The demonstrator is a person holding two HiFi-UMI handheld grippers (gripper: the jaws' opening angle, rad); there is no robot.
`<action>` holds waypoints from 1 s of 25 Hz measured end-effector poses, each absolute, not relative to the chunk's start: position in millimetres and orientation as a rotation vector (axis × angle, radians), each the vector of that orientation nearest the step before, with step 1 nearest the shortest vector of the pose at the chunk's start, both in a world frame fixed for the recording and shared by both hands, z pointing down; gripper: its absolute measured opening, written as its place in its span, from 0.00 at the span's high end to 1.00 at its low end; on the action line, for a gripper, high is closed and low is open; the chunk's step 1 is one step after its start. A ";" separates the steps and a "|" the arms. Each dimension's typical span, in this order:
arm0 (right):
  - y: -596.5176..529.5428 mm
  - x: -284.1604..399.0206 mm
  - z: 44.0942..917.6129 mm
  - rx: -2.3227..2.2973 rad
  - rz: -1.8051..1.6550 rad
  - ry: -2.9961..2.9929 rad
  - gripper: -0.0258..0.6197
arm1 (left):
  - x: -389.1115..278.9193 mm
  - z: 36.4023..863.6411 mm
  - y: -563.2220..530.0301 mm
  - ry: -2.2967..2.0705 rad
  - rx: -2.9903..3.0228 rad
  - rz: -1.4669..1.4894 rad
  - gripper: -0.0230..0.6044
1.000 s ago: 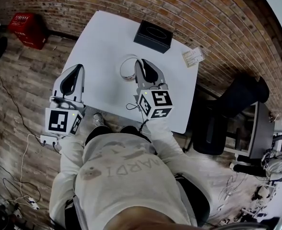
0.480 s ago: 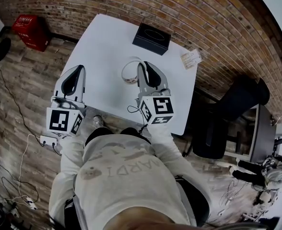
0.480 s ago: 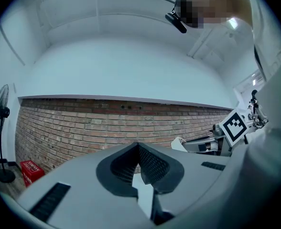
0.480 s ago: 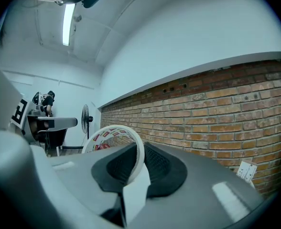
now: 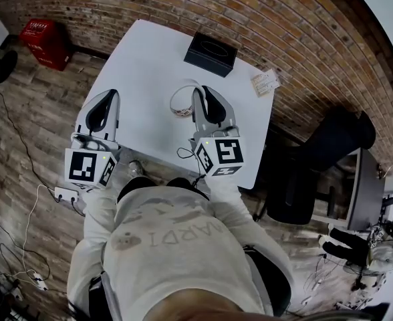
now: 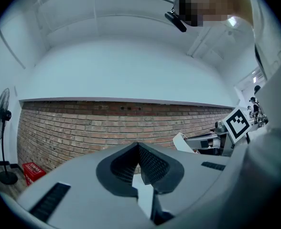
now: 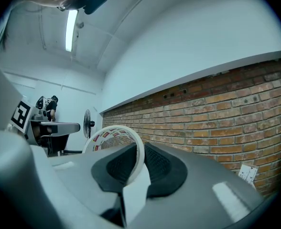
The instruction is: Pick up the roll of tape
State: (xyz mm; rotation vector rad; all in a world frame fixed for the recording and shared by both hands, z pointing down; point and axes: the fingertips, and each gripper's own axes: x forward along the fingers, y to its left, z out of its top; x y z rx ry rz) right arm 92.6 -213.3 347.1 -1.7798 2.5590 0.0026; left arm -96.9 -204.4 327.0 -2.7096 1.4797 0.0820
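Left gripper (image 5: 107,99): the jaws are closed tip to tip with nothing between them. It sits over the near-left part of the white table (image 5: 150,52), well apart from the tape.

Roll of tape (image 5: 181,99): a thin, nearly used-up ring. It has a pale outer band and a white inner core printed with small red and dark marks. The centre is wide and hollow. In the head view it lies over the middle of the table, at 11 o'clock from the right gripper's tips.

Right gripper (image 5: 200,93): the jaws are clamped on the wall of the ring, one pad inside it and one outside.

Black box (image 5: 211,49): at the table's far edge, at 12 o'clock from the right gripper. A small card (image 5: 266,81) lies at the table's right corner, at 2 o'clock.

View differences:
- The right gripper view shows the grip itself. The roll of tape (image 7: 124,130) stands on edge, pinched in the right gripper (image 7: 139,149). The core print is visible only here.
- The left gripper view confirms the left gripper (image 6: 138,147) is empty.
- Only the head view shows the table layout. It does not show whether the ring touches the surface.
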 end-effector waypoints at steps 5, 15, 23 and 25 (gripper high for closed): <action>-211.8 92.2 341.8 -1.770 0.034 2.550 0.87 | -98.0 326.9 -202.6 1.500 -2.703 0.108 0.96; -211.6 90.4 341.8 -1.756 0.024 2.541 0.87 | -99.4 324.7 -201.6 1.495 -2.697 0.088 0.96; -218.5 87.4 342.1 -1.754 0.019 2.539 0.87 | -101.9 327.2 -209.5 1.492 -2.705 0.098 0.96; -220.5 86.2 342.0 -1.753 0.017 2.538 0.87 | -102.3 326.5 -211.6 1.488 -2.706 0.093 0.96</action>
